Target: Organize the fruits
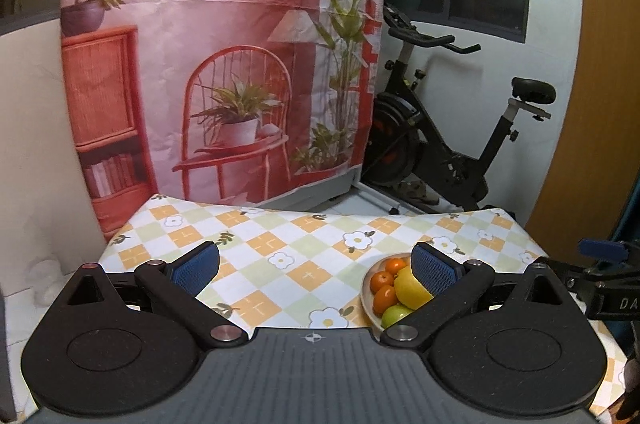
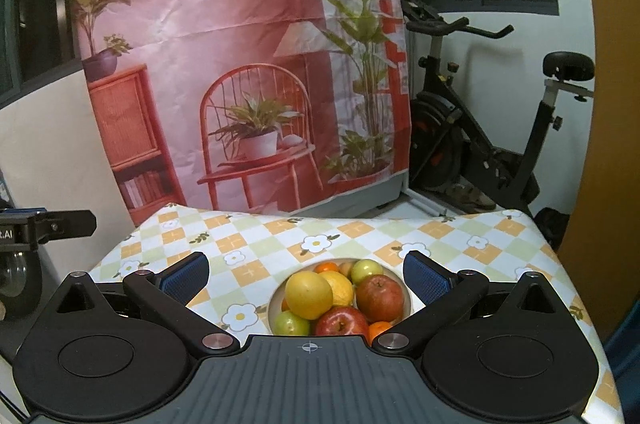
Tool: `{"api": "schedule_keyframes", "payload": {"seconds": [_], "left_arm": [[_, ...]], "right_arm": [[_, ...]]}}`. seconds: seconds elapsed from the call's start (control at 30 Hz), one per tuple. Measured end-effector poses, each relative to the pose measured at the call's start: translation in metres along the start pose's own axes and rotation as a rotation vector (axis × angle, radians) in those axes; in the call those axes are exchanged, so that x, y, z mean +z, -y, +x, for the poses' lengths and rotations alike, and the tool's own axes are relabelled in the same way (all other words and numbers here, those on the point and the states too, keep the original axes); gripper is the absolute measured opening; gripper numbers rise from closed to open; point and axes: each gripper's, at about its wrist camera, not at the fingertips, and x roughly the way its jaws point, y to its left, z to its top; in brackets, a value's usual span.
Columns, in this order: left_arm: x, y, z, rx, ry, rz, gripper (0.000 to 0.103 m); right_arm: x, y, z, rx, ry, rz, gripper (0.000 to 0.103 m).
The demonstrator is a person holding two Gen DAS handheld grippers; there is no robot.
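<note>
Jaws wide apart on left gripper point(image 1: 316, 270) and right gripper point(image 2: 306, 278), both empty. Bowl point(image 2: 407, 298) of fruit on bench point(image 2: 360, 228), near side, centred between right jaws. Contents: red apples point(image 2: 380, 296), yellow citrus point(image 2: 309, 295), green apples point(image 2: 291, 323), small oranges point(image 1: 380, 282). Fruit likely firm, smooth, rounded, moderately heavy; prone to roll, so grip across widest girth. Right view shows red apples; left view shows bowl's left part only, behind right jaw. Patterned backdrop point(image 2: 240, 23) beyond; exercise bike point(image 1: 440, 127) far right.
</note>
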Motion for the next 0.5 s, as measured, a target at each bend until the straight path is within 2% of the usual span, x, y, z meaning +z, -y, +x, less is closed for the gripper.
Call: {"api": "schedule_keyframes", "payload": {"seconds": [0.2, 0.5], "left_arm": [[-0.001, -0.002, -0.008, 0.039, 0.001, -0.007, 0.103], [0.001, 0.000, -0.014, 0.049, 0.019, -0.009, 0.103]], "right_arm": [[0.000, -0.003, -0.005, 0.000, 0.003, -0.004, 0.103], [0.000, -0.003, -0.007, -0.003, 0.007, -0.005, 0.103]]}}
